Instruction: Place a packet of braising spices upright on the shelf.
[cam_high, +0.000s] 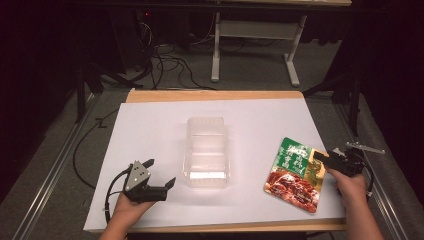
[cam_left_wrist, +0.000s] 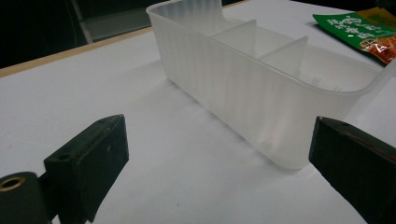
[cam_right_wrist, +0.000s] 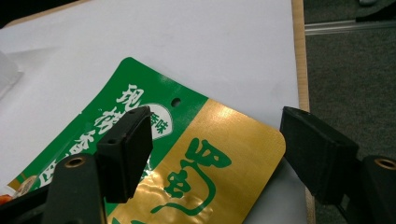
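Observation:
A clear plastic box (cam_high: 207, 150) with several compartments stands empty in the middle of the white sheet; in the left gripper view the box (cam_left_wrist: 261, 79) lies just ahead, its long side wall towards me. A flat green, gold and red food packet (cam_high: 295, 172) lies at the right. My left gripper (cam_high: 161, 172) hovers open, left of the box, with nothing between its jaws (cam_left_wrist: 219, 140). My right gripper (cam_high: 330, 156) is open at the packet's right edge. Its jaws (cam_right_wrist: 219, 135) straddle the gold corner of the packet (cam_right_wrist: 201, 154), one above the print, the other past the edge.
The white sheet (cam_high: 150, 125) covers a wooden table whose right edge (cam_right_wrist: 301, 70) runs close to my right gripper. Metal rails (cam_high: 50, 170) flank the table. Cables (cam_high: 165, 65) and a white stand (cam_high: 216, 50) sit on the floor behind.

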